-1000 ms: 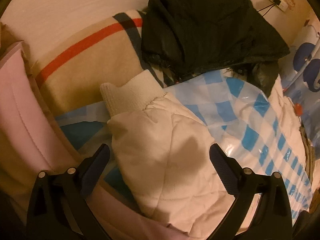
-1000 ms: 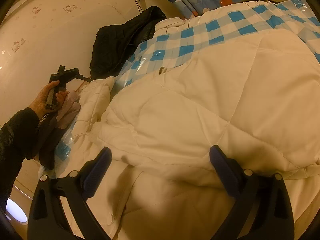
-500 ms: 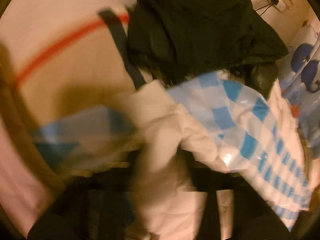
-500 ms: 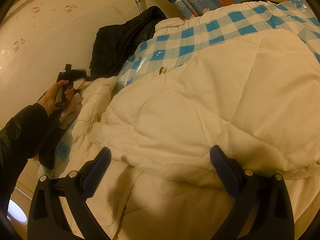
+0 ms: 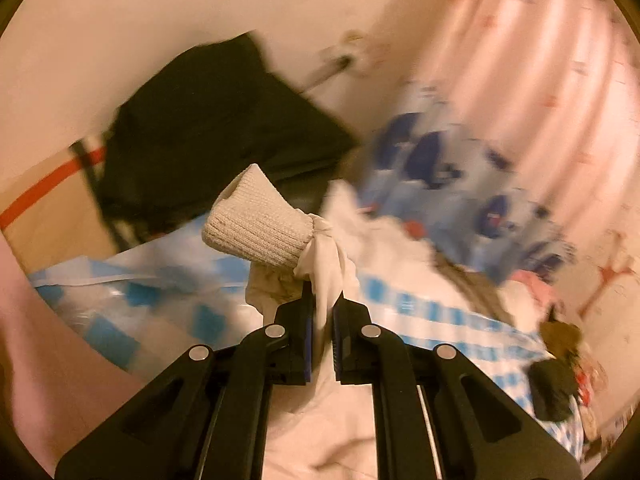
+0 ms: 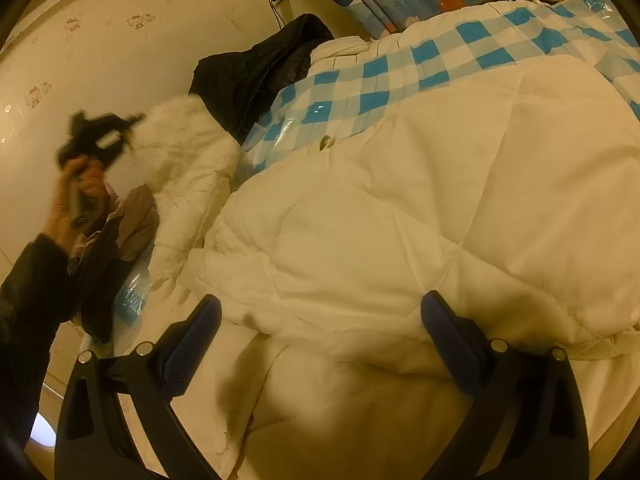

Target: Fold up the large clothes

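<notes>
Left gripper: we see the black two-finger left gripper (image 5: pixel 320 312) with its jaws pressed together on a bunched fold of white sleeve fabric (image 5: pixel 326 276), pinched just behind the cream ribbed knit cuff (image 5: pixel 256 226).
Cuff: we see it sticking out past the fingertips, up and to the left, its open end away from the jaws.
Left hand: in the right wrist view we see a person's hand (image 6: pixel 78 200), blurred, wrapped around the gripper's handle, raised beside the pale wall, with a dark sleeve (image 6: pixel 32 292) running to the lower left edge.
Task garment: we see the white quilted padded jacket (image 6: pixel 400 220) spread over the bed, its body in front of the right gripper and its sleeve lifted at the far left end.
Right gripper: we see the black right gripper with blue pads (image 6: pixel 320 344) spread wide, nothing between its fingers, hovering above the jacket's body and tilted downward.
Underneath: we see a blue-and-white checked plastic sheet (image 6: pixel 380 76) lying under the jacket.
Nearby: we see a crumpled black garment (image 6: pixel 256 76) against the wall beyond the lifted sleeve, and a blue cartoon-print cloth (image 5: pixel 460 184) further back.
</notes>
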Available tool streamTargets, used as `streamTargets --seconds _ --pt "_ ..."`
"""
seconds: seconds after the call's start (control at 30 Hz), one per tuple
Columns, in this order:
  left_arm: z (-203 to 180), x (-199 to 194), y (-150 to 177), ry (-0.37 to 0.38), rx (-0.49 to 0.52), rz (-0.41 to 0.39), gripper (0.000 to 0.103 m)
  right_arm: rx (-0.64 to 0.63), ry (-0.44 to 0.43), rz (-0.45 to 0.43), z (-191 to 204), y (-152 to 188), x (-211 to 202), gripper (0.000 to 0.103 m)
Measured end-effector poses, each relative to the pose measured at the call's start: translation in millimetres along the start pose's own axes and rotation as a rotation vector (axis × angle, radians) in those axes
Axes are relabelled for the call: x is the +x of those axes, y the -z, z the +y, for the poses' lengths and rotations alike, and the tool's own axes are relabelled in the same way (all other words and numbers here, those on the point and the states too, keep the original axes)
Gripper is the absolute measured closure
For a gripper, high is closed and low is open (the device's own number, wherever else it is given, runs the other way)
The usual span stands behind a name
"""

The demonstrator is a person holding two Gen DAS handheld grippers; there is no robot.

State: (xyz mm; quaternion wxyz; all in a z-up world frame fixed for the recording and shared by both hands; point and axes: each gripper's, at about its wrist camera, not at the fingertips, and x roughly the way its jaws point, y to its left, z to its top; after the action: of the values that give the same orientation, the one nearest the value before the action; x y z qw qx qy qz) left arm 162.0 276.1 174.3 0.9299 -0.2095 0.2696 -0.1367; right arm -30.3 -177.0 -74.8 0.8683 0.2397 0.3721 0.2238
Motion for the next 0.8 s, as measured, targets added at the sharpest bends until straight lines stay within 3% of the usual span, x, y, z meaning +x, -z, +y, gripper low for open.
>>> streamTargets --seconds 0.2,0.3,0.47,0.57,0.7,0.77,0.8 --pt "-107 -29 25 0.169 0.108 0.054 0.097 0.041 -0.041 -0.006 -6 -4 -4 0.007" --pt "-160 -27 52 0.229 0.174 0.108 0.097 0.174 -0.162 -0.044 -18 -15 -22 0.007" --pt "-246 14 148 0.370 0.259 0.276 0.097 0.493 -0.389 -0.198 -65 -36 -70 0.007" --pt "-266 60 222 0.380 0.268 0.400 0.097 0.645 -0.465 -0.243 -104 -37 -85 0.007" --pt "-277 124 323 0.323 0.282 0.628 0.093 0.851 -0.554 -0.261 -151 -24 -85 0.007" --pt "-281 133 358 0.310 0.336 0.707 0.083 0.860 -0.555 -0.239 -154 -27 -83 0.007" --pt "-281 131 365 0.322 0.348 0.725 0.066 0.851 -0.544 -0.228 -153 -30 -83 0.007"
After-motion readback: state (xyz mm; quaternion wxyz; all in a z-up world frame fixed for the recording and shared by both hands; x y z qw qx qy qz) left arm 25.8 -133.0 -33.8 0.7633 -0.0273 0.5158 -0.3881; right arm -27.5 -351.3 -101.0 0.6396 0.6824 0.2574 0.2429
